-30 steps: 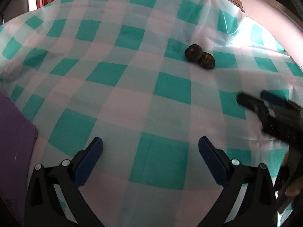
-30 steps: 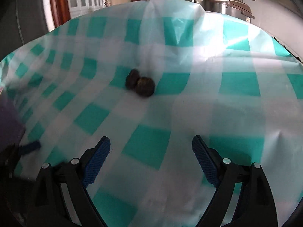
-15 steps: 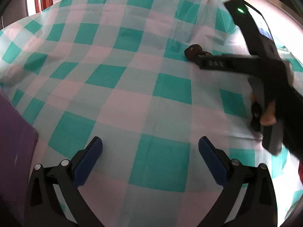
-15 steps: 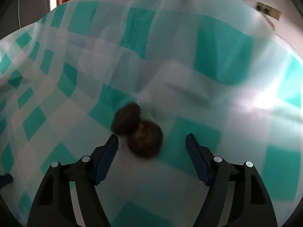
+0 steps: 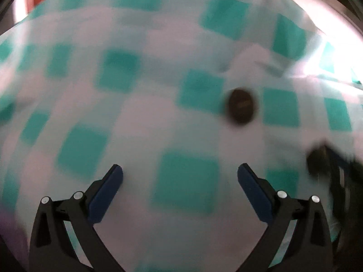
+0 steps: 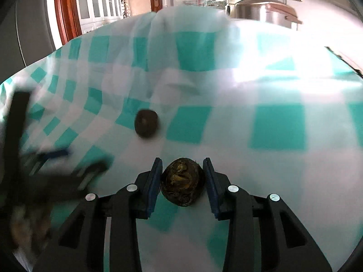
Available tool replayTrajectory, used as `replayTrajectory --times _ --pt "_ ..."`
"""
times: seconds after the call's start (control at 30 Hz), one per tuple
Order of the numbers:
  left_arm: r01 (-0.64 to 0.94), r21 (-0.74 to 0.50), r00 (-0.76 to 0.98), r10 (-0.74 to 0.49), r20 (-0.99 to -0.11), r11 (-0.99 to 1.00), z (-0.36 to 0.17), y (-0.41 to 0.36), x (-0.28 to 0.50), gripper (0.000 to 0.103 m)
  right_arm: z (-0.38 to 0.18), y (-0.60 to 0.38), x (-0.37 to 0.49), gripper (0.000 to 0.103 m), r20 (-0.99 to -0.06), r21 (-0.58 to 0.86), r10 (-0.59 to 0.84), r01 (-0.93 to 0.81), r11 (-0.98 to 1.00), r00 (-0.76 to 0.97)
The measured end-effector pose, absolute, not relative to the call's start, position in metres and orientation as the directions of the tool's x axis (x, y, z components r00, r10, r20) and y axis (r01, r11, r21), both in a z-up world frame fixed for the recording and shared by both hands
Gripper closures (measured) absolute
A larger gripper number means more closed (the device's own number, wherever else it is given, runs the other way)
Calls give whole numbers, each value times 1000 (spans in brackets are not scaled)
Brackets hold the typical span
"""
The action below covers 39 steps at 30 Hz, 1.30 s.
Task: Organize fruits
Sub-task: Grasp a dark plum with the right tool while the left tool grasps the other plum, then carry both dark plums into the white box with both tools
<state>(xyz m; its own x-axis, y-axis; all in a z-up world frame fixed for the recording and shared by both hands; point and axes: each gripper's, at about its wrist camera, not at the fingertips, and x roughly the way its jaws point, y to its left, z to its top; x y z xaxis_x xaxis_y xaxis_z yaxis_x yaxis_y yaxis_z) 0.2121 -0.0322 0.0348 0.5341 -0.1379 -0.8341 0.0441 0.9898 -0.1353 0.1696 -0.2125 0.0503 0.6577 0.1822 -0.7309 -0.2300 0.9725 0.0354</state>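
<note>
A teal-checked tablecloth [image 6: 279, 124] covers the table, bearing one dark fruit [image 6: 146, 123].

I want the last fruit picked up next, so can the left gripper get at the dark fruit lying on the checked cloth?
Probably yes: the left gripper is open, and only bare cloth lies before the fruit.

Motion blur smears the teal-and-white checked tablecloth [image 5: 186, 179] and the dark round wrinkled fruit [image 5: 241, 105] in the left wrist view, where the right gripper [image 5: 322, 161], a dark streak, is cut off by the frame's right edge.
</note>
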Motion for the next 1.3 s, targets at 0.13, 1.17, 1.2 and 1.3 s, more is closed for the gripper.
replayTrajectory --times 0.13,1.17,1.2,1.3 --pt "176 -120 550 -199 -811 977 35 -71 248 2 50 -221 140 66 -734 57 193 -224 973 651" --pt "231 -131 502 -233 -833 964 72 -26 25 63 68 -204 -1 66 -776 90 161 -145 985 610" --pt "230 -127 509 -231 -829 965 80 -22 14 63 73 -201 -11 66 -777 91 160 -144 985 609" --pt "222 -121 519 -222 -825 967 99 -8 -15 63 84 -194 -40 66 -780 111 170 -133 985 603"
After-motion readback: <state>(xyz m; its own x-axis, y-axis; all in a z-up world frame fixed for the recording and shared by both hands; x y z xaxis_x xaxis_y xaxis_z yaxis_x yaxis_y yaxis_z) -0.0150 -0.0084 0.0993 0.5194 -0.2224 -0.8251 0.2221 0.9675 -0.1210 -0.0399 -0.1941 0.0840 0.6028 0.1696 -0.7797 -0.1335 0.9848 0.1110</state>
